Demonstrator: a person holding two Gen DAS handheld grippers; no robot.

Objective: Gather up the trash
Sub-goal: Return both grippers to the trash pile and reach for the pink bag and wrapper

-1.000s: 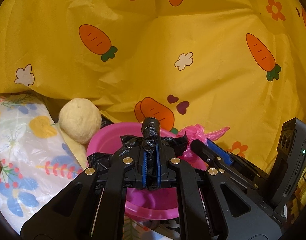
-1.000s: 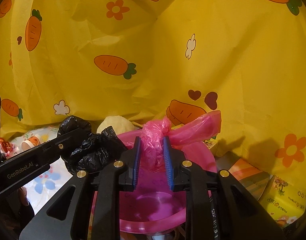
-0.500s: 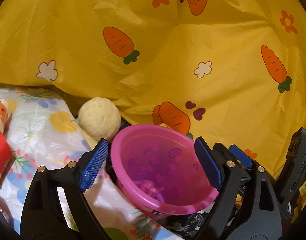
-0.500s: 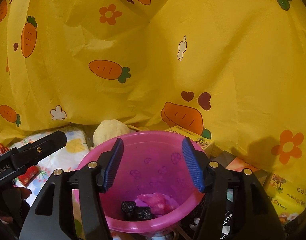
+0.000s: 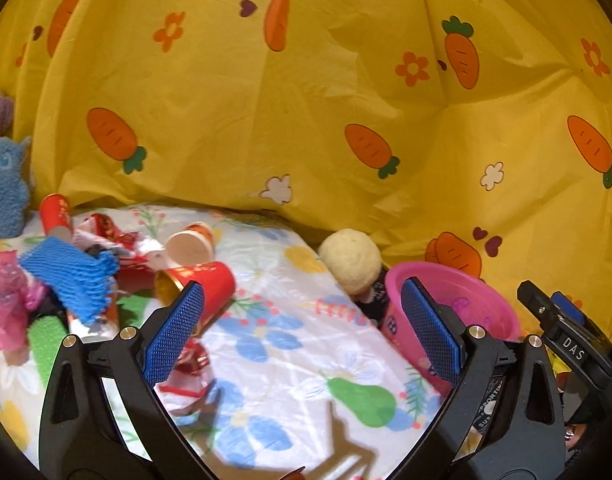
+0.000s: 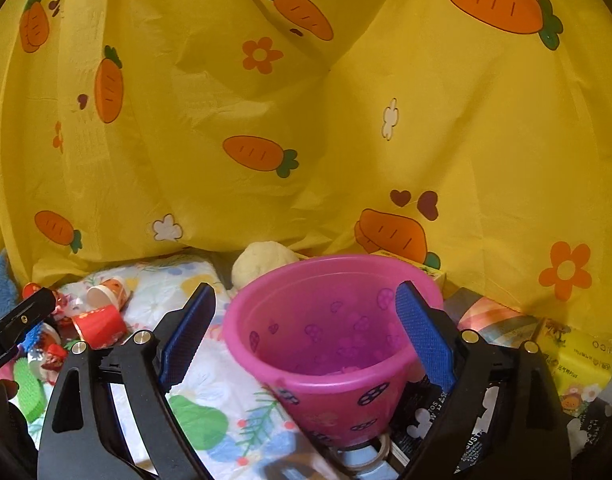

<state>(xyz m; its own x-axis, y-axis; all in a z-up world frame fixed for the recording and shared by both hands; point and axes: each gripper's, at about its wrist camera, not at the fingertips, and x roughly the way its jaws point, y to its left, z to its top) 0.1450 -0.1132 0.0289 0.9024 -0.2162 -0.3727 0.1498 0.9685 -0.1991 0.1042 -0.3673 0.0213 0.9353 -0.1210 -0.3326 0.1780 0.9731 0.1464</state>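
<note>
Far left edge, left wrist view: blue plush toy (image 5: 4, 188), cut off by the frame. Beside it a trash pile on the floral sheet (image 5: 290, 344) covering the worktop: crumpled pink bag (image 5: 6, 300), blue mesh sleeve (image 5: 72, 276), green mesh piece (image 5: 46, 340), red cup (image 5: 202, 284) on its side, paper cup (image 5: 190, 244) on its side, red tube (image 5: 56, 214). The items overlap, and what lies under the mesh is hard to make out.

Left tongs (image 5: 302, 336): released, jaws just swung wide, nothing between the blue pads, only bare sheet. The open stretch of sheet runs from the red cup to the bucket.

Centre: cream fuzzy ball (image 5: 351, 260) at the sheet's back edge, just beside the pink bucket (image 5: 457, 304). Yellow carrot-print cloth (image 5: 306, 100) closes off the whole background.

Right wrist view: right tongs (image 6: 306, 332) released, jaws just spread, standing either side of the pink bucket (image 6: 325, 364) without touching it. Something pink lies at the bucket's bottom, but the near rim mostly hides it. The bucket stands past the sheet's right edge, on dark printed packaging.

Right: yellow box (image 6: 577, 364) with small print, unreadable. "DAS" is readable on the right tongs' body (image 5: 573, 348). A tape roll (image 6: 369, 452) is partly hidden under the bucket.
</note>
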